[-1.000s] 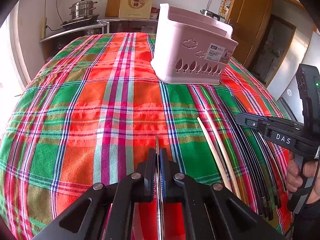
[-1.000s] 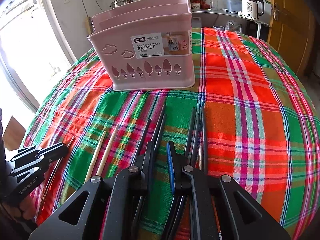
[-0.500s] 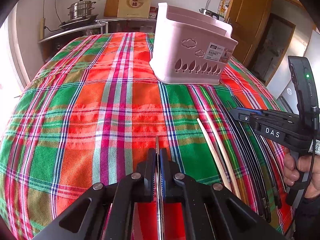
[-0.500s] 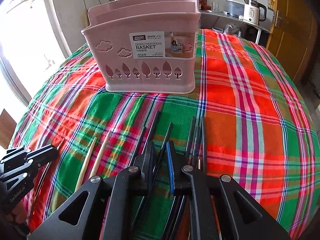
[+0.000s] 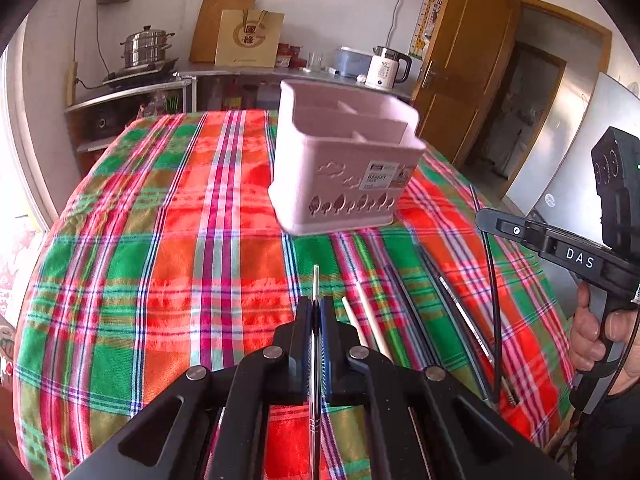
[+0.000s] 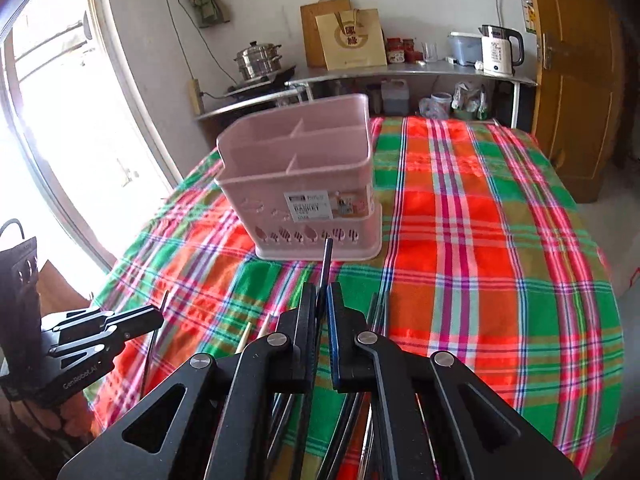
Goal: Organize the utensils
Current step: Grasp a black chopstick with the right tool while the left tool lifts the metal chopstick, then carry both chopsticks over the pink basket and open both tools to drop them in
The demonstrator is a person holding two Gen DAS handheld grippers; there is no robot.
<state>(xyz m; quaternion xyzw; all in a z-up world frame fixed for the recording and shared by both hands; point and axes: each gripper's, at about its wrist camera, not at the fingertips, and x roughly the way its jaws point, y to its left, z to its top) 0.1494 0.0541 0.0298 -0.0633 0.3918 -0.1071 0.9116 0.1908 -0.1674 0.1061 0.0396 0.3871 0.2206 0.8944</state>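
A pink chopstick basket (image 5: 344,160) with several compartments stands on the plaid tablecloth; it also shows in the right wrist view (image 6: 304,184). My left gripper (image 5: 316,312) is shut on a thin metal chopstick (image 5: 315,280), held above the cloth. My right gripper (image 6: 323,300) is shut on a black chopstick (image 6: 327,258), lifted off the table and pointing at the basket. Two pale wooden chopsticks (image 5: 370,316) and several black chopsticks (image 5: 460,312) lie on the cloth between the grippers.
The plaid tablecloth (image 5: 180,260) covers the whole table. Behind it a counter holds a steel pot (image 5: 146,46), a paper bag (image 5: 248,38) and a white kettle (image 5: 386,66). A wooden door (image 6: 576,92) stands at the right.
Both grippers have risen from the table, each lifting its chopstick. The right gripper has closed on a black chopstick. The basket now shows from above.
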